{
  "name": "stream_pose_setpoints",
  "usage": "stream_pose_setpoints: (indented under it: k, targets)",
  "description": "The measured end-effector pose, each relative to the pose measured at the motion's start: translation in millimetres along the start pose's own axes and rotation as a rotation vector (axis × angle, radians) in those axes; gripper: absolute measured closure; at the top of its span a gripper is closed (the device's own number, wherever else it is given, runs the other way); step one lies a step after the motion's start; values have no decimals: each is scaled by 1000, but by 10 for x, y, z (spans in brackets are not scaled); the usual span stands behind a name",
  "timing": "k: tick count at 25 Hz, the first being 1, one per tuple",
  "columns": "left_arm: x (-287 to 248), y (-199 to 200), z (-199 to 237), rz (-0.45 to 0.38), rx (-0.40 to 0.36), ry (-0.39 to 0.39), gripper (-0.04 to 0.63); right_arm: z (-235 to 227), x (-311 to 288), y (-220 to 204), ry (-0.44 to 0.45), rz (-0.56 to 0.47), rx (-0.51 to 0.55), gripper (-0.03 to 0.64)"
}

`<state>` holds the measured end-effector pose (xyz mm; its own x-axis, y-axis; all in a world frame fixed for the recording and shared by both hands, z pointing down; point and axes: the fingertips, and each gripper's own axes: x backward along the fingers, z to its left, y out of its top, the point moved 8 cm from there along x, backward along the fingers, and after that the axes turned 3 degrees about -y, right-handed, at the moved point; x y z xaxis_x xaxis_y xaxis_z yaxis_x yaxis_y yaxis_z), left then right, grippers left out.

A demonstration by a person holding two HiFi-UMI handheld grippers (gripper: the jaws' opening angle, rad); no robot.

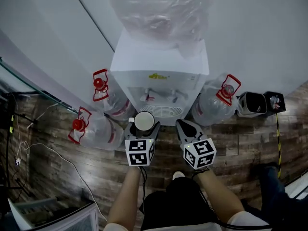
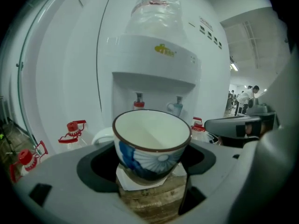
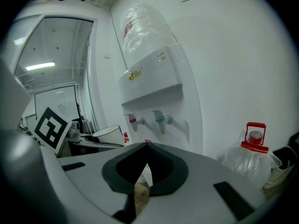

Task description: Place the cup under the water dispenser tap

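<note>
White wall (image 1: 250, 32) across the top of the head view, from 10 to 2 o'clock. Below it, dark wood-plank floor (image 1: 57, 177) from 3 round to 9 o'clock, worn and patchy, with thin white cables (image 1: 48, 153) trailing at 8 o'clock and a yellow-black cable (image 1: 278, 143) at 4 o'clock. Edge of a glass partition (image 1: 29, 88) slanting in at 9 o'clock.

Backed against the wall at 12 o'clock, a white water dispenser (image 1: 159, 61), topped by a bottle (image 1: 159, 8) wrapped in clear plastic. Inside its recess, a red tap (image 2: 138, 102) and a blue tap (image 2: 176, 106) side by side, above a slotted drip grille (image 1: 163, 110).

On the floor beside the cabinet, clear jugs with red caps and handles: two at 9 o'clock (image 1: 98, 129) and one at 3 o'clock (image 1: 214, 105). Further out at 3 o'clock, two small dark containers (image 1: 252, 104) against the wall.

Left gripper (image 1: 143, 129) closed around a cup (image 2: 152, 143), clamped low on its sides. White inside, brown rim, blue flower pattern outside, upright and empty. Held at 6 o'clock from the grille, just in front of the recess, not under either tap.

Right gripper (image 1: 187, 128) at 3 o'clock of the left one, near it, jaws brought together at the tips, gripping nothing.
</note>
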<state>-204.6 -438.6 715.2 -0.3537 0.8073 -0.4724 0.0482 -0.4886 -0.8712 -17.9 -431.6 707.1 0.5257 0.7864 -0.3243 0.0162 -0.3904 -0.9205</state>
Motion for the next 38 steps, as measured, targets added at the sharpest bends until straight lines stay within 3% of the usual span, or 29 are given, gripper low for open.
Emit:
stream_pose_setpoints:
  k: [8,14,21,29,32,38]
  targets:
    - [-490,-142,190,12,31,22,167,-180,-232,-164,9,8,-9,597]
    - [-783,-258,310,16,13,33,167,-294,-422,-226,7,4,-6,597]
    - [-1031,-431,428,21,16,42,167,-365,-560,-374,5,5,-11,597]
    - [-1231,-524,534,11,68,59,167,-413,-582,-469,3,14,0,597]
    - [-1292,-578,556,18,48,68,167,-439,-570,-486,0,16,-2,597]
    - [-1370,-602,552,-36,33,84,167,-474,-568,-535,-7,19,-16,595]
